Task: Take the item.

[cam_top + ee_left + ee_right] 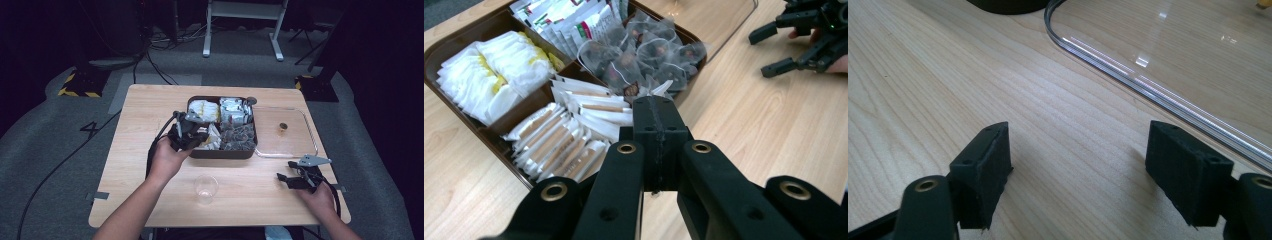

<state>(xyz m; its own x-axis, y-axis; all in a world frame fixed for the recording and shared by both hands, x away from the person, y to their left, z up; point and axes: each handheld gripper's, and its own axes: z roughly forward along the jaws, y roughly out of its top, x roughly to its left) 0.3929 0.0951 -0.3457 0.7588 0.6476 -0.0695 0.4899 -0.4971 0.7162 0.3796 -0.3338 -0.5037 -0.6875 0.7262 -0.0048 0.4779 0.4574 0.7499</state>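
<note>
A wooden table (150, 150) stood on grey carpet, and a dark tray (222, 152) with four compartments sat at its far middle. The left gripper (192, 137) hung over the tray's near-left compartment, held in the person's left hand (167, 159); in the left gripper view its jaws were pressed together, and whether anything lay pinched between them I could not tell. Below them lay white sachets with brown stripes (569, 145) in the near-left compartment, white and yellow packets (489, 75) in the far-left one, printed foil packets (569, 22) at the far right, and clear bags of dark tea (639, 55) at the near right. A clear lid (285, 132) lay flat on the table just right of the tray, touching or nearly touching it, with a small brass knob (283, 127) at its middle. The right gripper (287, 179) rested low over the near-right part of the table — its jaws spread wide with nothing between them but bare wood, the lid's rim (1148, 85) just beyond. A clear cup (206, 188) stood upright near the table's near edge, between the two hands and apart from both.
</note>
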